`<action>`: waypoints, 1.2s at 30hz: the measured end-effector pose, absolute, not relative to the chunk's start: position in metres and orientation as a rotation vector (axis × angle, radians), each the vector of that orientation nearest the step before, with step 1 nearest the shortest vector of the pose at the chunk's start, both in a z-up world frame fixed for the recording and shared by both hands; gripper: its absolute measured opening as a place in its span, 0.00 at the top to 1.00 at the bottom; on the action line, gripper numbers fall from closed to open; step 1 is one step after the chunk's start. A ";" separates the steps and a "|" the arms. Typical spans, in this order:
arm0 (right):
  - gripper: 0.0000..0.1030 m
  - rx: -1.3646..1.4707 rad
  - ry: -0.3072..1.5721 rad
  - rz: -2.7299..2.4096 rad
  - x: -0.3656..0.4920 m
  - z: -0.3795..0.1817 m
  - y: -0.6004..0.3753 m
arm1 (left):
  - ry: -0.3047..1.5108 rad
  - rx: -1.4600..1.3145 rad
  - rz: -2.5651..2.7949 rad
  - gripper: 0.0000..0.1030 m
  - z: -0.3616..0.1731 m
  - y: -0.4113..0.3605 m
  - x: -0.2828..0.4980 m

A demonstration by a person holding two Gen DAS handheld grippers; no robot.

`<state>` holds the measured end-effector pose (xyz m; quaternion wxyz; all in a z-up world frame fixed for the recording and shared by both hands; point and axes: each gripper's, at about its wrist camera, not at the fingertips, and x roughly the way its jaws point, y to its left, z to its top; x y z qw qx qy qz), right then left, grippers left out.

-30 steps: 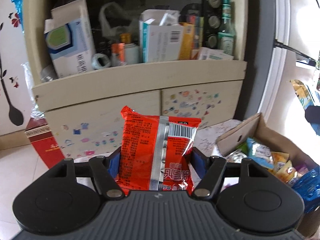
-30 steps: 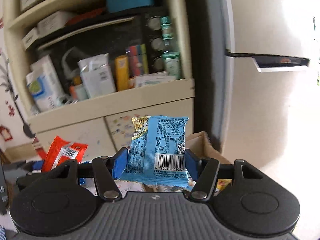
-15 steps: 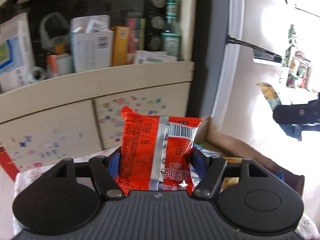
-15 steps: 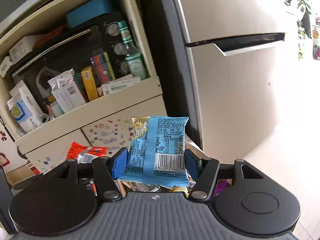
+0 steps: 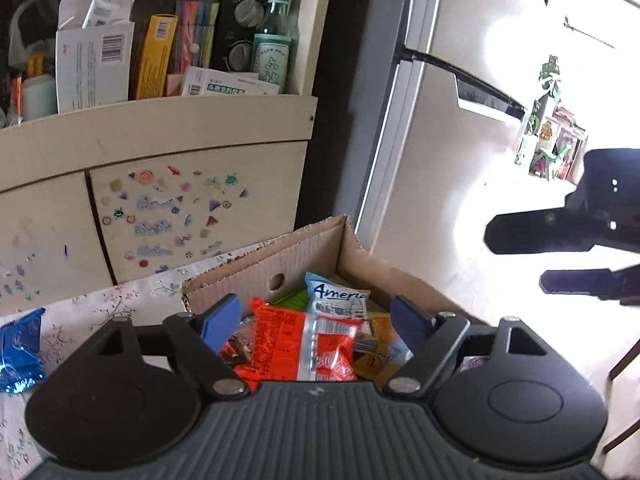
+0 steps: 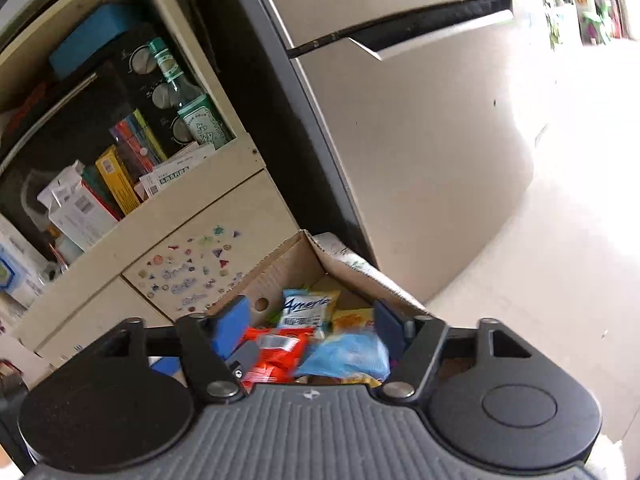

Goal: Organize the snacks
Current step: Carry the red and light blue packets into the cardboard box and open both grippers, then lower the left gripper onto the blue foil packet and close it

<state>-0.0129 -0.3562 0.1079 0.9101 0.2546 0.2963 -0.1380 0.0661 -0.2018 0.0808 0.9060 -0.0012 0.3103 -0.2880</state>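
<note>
A cardboard box [image 5: 316,248] holds several snack packets. My left gripper [image 5: 316,322] is open above it; the red packet [image 5: 296,348] lies loose in the box below the spread jaws. My right gripper [image 6: 310,326] is open too, over the same box [image 6: 288,268]. The light blue packet [image 6: 346,354] is blurred, free of the pads, dropping into the box beside the red packet [image 6: 272,350]. A blue-white "America" packet [image 5: 340,300] lies further in; it also shows in the right wrist view [image 6: 306,306]. The right gripper shows dark at the right of the left wrist view [image 5: 560,236].
A cream cabinet [image 5: 160,136] with stickered doors stands behind the box, its shelf crowded with boxes and a green bottle [image 5: 274,40]. A fridge [image 6: 420,140] stands to the right. A dark blue packet [image 5: 20,348] lies on the floral cloth [image 5: 120,300] at left.
Both grippers swung right over the box and opened. The red packet dropped from the left gripper into the box; the blue packet has left the right gripper and is falling.
</note>
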 end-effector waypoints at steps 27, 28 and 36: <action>0.13 0.429 0.766 0.114 0.003 0.082 -0.259 | 0.651 0.029 -0.265 0.09 0.112 -0.033 0.104; 0.13 0.445 0.788 0.122 0.004 0.078 -0.255 | 0.656 0.028 -0.247 0.09 0.108 -0.026 0.107; 0.13 0.556 0.981 0.031 0.011 0.038 -0.229 | 0.751 0.061 -0.200 0.09 0.061 -0.002 0.138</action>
